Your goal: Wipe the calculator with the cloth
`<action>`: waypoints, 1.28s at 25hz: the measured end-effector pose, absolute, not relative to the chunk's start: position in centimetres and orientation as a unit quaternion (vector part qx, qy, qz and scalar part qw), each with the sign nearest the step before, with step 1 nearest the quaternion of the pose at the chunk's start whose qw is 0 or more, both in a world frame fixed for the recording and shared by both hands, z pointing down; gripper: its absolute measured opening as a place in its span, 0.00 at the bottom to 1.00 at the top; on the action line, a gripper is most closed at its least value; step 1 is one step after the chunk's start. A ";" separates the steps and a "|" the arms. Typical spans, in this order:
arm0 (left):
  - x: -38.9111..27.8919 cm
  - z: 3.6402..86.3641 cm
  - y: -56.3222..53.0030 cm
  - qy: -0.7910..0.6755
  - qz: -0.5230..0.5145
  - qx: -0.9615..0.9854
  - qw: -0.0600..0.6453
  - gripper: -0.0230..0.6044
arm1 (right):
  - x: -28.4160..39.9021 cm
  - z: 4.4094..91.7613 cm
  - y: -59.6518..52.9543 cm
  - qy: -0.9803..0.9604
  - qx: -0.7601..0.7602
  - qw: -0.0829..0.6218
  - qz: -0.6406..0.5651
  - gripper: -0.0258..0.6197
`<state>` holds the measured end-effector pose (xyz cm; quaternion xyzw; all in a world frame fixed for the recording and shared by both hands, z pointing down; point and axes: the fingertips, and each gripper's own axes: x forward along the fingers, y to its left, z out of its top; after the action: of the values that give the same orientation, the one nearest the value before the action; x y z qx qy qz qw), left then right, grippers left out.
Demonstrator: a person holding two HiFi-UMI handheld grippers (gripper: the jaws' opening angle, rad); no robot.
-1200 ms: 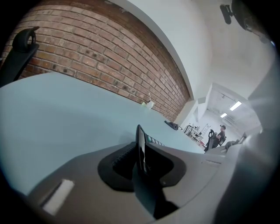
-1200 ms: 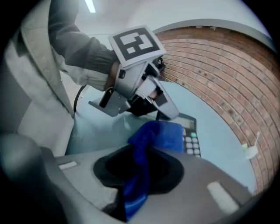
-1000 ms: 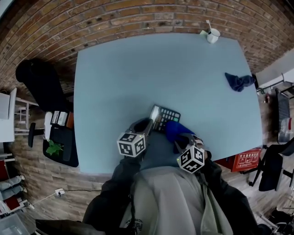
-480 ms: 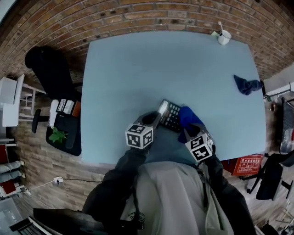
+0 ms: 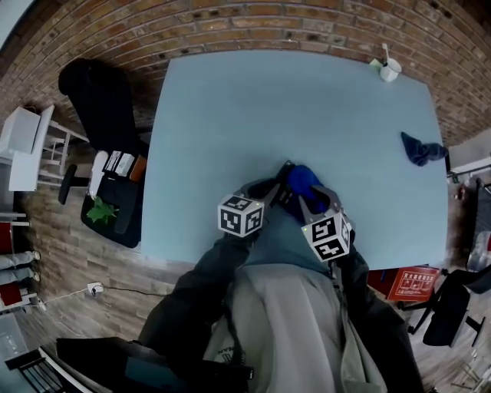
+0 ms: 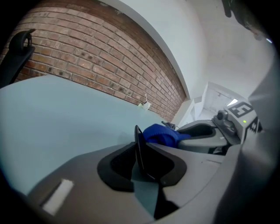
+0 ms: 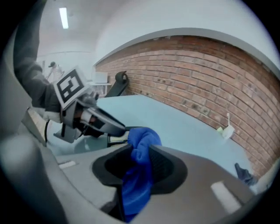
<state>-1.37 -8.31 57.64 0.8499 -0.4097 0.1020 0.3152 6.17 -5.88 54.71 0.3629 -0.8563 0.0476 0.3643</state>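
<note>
A pale blue table (image 5: 253,100) stands against a red brick wall (image 5: 253,19), a black office chair (image 5: 100,100) beside it.

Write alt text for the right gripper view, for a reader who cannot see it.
A blue cloth hangs bunched between the right gripper's jaws, which have just been opening. Beyond are the left gripper, a pale blue table and a brick wall.
</note>
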 end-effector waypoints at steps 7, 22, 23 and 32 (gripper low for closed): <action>-3.7 56.1 -5.8 -0.409 0.005 0.841 0.353 0.30 | 11.2 53.0 -5.4 -0.839 0.456 0.241 0.171 0.35; -6.9 44.3 -1.2 -0.411 -0.151 0.840 0.319 0.04 | 9.7 44.4 0.0 -0.863 0.450 0.055 0.223 0.13; -6.4 43.4 -1.0 -0.409 -0.152 0.843 0.314 0.04 | 9.1 43.8 0.1 -0.868 0.443 0.054 0.216 0.10; -3.0 43.2 -0.4 -0.390 -0.140 0.856 0.309 0.04 | 8.0 44.8 1.0 -0.875 0.432 0.081 0.205 0.06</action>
<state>-2.98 -0.42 43.16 0.8561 -0.3898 -0.1399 0.3091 8.03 0.95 44.81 0.4318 -0.8745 0.2052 0.0813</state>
